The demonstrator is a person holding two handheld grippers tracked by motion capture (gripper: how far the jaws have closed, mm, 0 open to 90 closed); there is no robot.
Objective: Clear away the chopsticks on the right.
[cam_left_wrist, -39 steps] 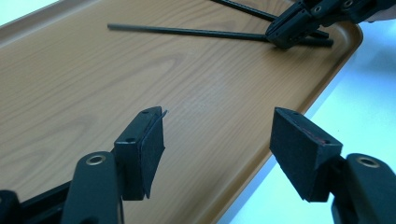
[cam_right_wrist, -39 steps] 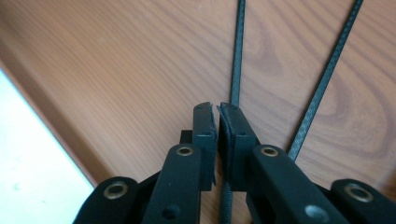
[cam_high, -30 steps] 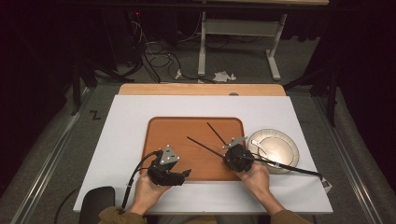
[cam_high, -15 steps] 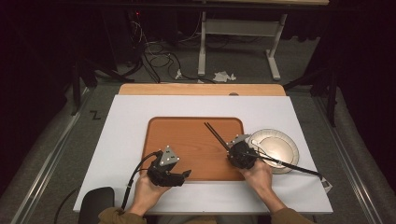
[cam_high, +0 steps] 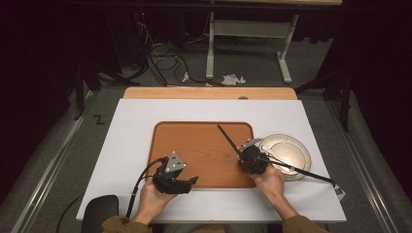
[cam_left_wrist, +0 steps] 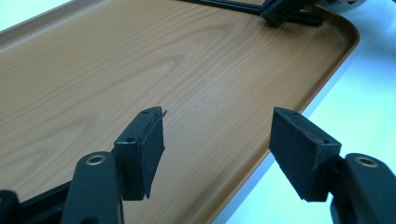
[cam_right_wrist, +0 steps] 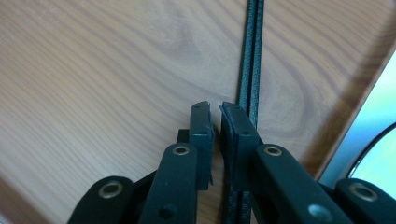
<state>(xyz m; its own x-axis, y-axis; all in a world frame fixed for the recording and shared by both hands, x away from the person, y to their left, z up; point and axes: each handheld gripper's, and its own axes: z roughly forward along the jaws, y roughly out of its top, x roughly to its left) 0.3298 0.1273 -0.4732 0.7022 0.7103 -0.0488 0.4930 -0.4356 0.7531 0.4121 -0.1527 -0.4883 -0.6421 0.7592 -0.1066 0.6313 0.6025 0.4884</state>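
A pair of black chopsticks (cam_high: 227,137) lies side by side on the wooden tray (cam_high: 194,145), angled toward its far middle. My right gripper (cam_high: 242,153) sits at their near end by the tray's right edge. In the right gripper view its jaws (cam_right_wrist: 215,109) are shut with only a sliver between them and nothing in it. The chopsticks (cam_right_wrist: 252,56) pass under the right-hand jaw. My left gripper (cam_high: 193,181) hovers over the tray's near edge, pointing right. Its jaws (cam_left_wrist: 219,135) stand wide open over bare wood (cam_left_wrist: 93,70).
A round white plate (cam_high: 286,150) sits just right of the tray on the white tabletop (cam_high: 131,126), close behind my right hand; its rim (cam_right_wrist: 378,158) shows in the right gripper view. A cable (cam_high: 301,171) runs from the right gripper across the plate.
The two chopsticks lay spread apart a second ago; now they lie together in one line. My right gripper has shifted slightly right and away. The left gripper has barely moved.
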